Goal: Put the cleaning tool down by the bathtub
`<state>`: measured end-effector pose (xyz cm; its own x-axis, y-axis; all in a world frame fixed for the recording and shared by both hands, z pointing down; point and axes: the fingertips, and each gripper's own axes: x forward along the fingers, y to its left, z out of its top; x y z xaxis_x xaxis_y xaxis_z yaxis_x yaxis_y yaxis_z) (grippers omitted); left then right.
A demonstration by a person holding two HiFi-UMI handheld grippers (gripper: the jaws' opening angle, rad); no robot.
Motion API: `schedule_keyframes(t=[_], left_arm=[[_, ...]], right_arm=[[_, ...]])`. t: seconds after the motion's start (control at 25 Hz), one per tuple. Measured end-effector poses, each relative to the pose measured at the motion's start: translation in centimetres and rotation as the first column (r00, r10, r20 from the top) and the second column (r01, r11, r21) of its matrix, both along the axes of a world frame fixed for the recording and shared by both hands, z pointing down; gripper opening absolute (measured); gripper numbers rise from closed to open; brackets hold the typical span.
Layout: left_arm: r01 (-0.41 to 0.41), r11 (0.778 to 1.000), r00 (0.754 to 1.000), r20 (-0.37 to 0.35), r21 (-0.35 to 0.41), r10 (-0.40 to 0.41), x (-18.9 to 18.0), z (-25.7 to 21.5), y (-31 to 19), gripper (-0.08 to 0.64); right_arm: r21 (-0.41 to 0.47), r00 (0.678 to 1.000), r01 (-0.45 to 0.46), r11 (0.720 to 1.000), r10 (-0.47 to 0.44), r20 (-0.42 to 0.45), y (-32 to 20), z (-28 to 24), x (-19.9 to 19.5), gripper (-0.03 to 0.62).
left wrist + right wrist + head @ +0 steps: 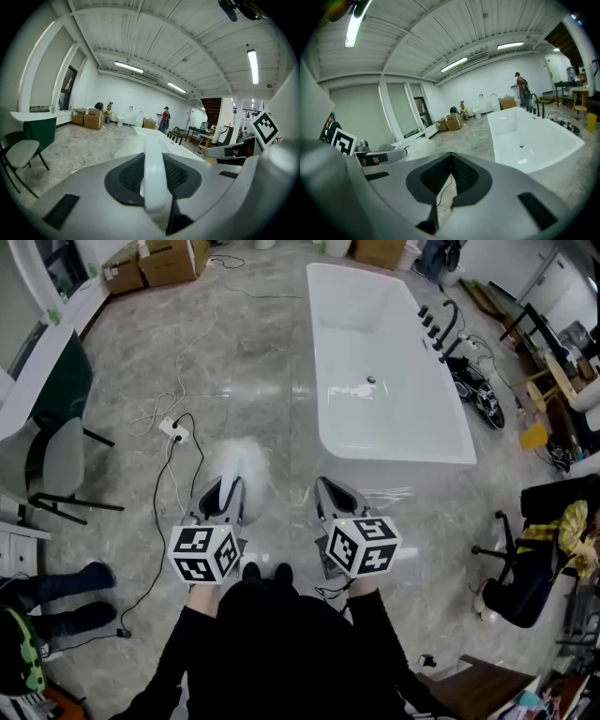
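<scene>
The cleaning tool (239,463) is a fluffy white duster on a white handle (153,173). My left gripper (228,486) is shut on that handle, and the fluffy head sticks out forward above the marble floor. The white bathtub (394,451) stands ahead and to the right, with the duster head just off its near left corner. My right gripper (328,488) hovers in front of the tub's near end, shut with nothing in it. In the right gripper view the tub (534,140) lies to the right, and the duster (419,145) and the left gripper (379,157) show at the left.
A power strip (173,427) with trailing cables lies on the floor at the left. A grey chair (61,460) stands by a green-fronted counter. Cardboard boxes (150,261) sit far back. Black taps (433,324) line the tub's right side. An office chair (534,531) is at the right.
</scene>
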<state>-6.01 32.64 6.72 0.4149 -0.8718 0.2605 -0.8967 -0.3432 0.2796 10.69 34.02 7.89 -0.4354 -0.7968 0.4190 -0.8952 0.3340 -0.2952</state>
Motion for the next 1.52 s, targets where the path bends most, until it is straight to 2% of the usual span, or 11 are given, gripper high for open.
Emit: schedule_keyframes(t=[0.28, 0.56, 0.68, 0.76, 0.92, 1.16, 1.32, 1.52], left_arm=[[0.018, 1.0, 1.0, -0.001, 0.015, -0.018, 1.7, -0.6, -1.2, 0.1], [0.018, 0.999, 0.999, 0.04, 0.033, -0.019, 2.2, -1.8, -2.9, 0.1], [0.006, 0.999, 0.997, 0.079, 0.046, -0.01, 2.7, -2.3, -3.8, 0.1], [0.005, 0.999, 0.997, 0.074, 0.045, -0.008, 3.0, -2.3, -4.8, 0.1], [0.006, 0.999, 0.999, 0.046, 0.04, -0.008, 3.2, -2.2, -7.3, 0.1], [-0.024, 1.0, 0.998, 0.052, 0.02, 0.023, 2.9, -0.8, -11.4, 0.1], [-0.033, 0.999, 0.998, 0.045, 0.003, 0.033, 1.0, 0.5, -15.9, 0.1], [-0.062, 0.998, 0.998, 0.027, -0.016, 0.062, -2.4, 1.5, -23.6, 0.1]], right_arm=[[0.029, 1.0, 0.004, 1.0, -0.004, -0.015, -0.4, -0.6, 2.6, 0.0], [0.049, 0.996, -0.066, 0.997, 0.062, 0.068, -2.4, -2.0, 4.7, 0.0], [0.061, 0.998, -0.049, 0.997, 0.046, 0.047, -3.5, -2.1, 4.7, 0.0], [0.067, 0.999, -0.037, 0.997, 0.035, 0.028, -4.5, -2.1, 4.6, 0.0], [0.066, 0.999, -0.021, 0.998, 0.018, 0.032, -6.5, -1.8, 4.3, 0.0], [0.043, 0.999, -0.047, 0.998, 0.046, 0.014, -10.2, -1.1, 3.7, 0.0], [0.029, 0.999, -0.041, 0.999, 0.041, -0.01, -13.9, -0.2, 1.6, 0.0], [0.009, 0.997, -0.061, 0.998, 0.062, -0.036, -21.0, 0.5, -2.0, 0.0]])
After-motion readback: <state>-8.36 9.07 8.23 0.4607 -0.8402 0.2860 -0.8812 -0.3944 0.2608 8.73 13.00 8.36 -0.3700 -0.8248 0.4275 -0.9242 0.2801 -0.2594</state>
